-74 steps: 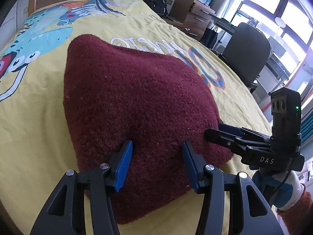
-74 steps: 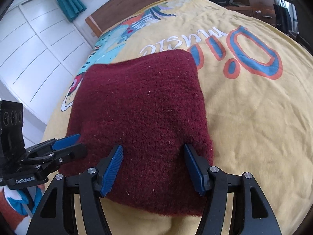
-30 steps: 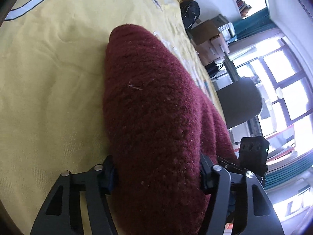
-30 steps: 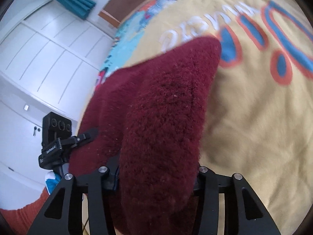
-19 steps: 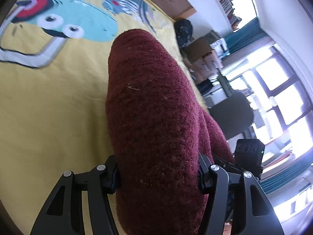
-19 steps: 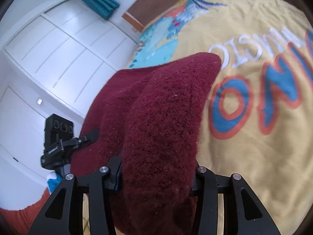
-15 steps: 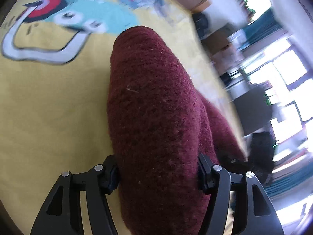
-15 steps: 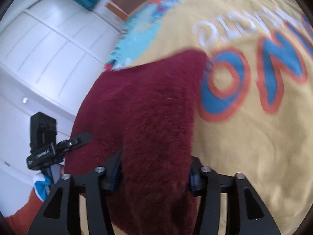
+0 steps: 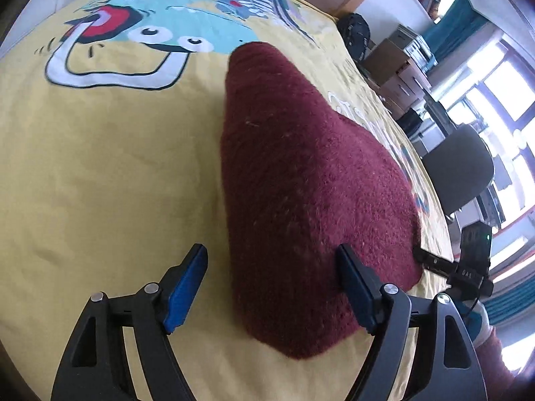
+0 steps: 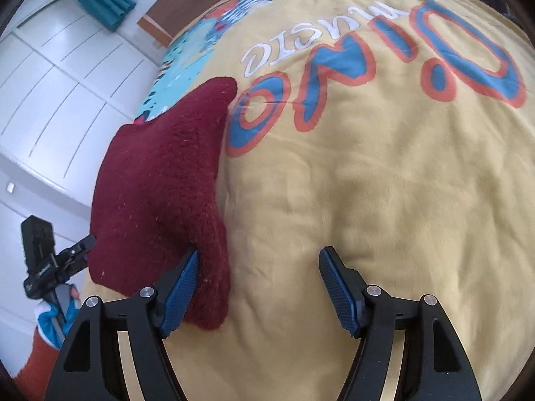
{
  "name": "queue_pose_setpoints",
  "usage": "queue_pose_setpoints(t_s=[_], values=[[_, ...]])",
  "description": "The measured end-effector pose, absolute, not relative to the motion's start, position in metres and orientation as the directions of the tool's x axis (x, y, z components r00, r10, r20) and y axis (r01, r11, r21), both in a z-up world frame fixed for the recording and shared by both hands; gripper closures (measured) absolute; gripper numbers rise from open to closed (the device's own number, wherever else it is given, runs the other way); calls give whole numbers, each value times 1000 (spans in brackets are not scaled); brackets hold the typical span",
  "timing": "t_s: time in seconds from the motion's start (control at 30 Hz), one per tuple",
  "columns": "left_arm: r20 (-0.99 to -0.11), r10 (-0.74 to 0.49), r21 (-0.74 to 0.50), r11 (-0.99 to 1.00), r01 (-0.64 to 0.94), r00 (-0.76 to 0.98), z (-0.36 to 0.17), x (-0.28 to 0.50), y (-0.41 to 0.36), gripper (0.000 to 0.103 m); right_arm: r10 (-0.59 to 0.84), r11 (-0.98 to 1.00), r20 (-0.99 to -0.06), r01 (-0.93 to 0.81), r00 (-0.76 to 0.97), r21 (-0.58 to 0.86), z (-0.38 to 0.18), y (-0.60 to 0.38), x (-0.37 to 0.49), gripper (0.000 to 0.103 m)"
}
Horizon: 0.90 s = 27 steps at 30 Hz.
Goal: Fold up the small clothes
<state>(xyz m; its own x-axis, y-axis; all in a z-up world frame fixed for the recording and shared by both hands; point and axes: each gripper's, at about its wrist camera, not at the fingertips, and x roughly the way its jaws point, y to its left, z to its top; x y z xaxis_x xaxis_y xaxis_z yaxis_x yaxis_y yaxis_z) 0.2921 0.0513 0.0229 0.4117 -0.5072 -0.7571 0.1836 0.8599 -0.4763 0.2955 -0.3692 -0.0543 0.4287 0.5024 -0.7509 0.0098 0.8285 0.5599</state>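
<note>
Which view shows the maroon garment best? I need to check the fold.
The left wrist view: the maroon garment fills its centre, far tip to near edge. The right wrist view shows it obliquely at the left side.

Left claw [image 9: 269, 287] and right claw [image 10: 259, 287] both spread wide.

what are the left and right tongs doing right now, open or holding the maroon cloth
Left tongs: open, holding nothing; the maroon cloth lies between the fingers.
Right tongs: open, holding nothing; the cloth rests against one finger.
</note>
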Motion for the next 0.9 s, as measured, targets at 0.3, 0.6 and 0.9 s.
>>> queue_pose_setpoints(t_s=[0.3, 0.6, 0.9], values=[[-776, -343, -305, 939, 162, 529, 66, 255, 8, 29, 332, 912, -812, 57, 480, 406, -10, -354, 257, 30], [-746, -145, -135, 989, 66, 649, 97, 186, 10, 26, 219, 953, -801, 54, 556, 298, 45, -340, 173, 29], [-708, -60, -69, 997, 16, 703, 111, 110, 16, 10, 132, 976, -775, 54, 618, 210, 82, -321, 92, 25]])
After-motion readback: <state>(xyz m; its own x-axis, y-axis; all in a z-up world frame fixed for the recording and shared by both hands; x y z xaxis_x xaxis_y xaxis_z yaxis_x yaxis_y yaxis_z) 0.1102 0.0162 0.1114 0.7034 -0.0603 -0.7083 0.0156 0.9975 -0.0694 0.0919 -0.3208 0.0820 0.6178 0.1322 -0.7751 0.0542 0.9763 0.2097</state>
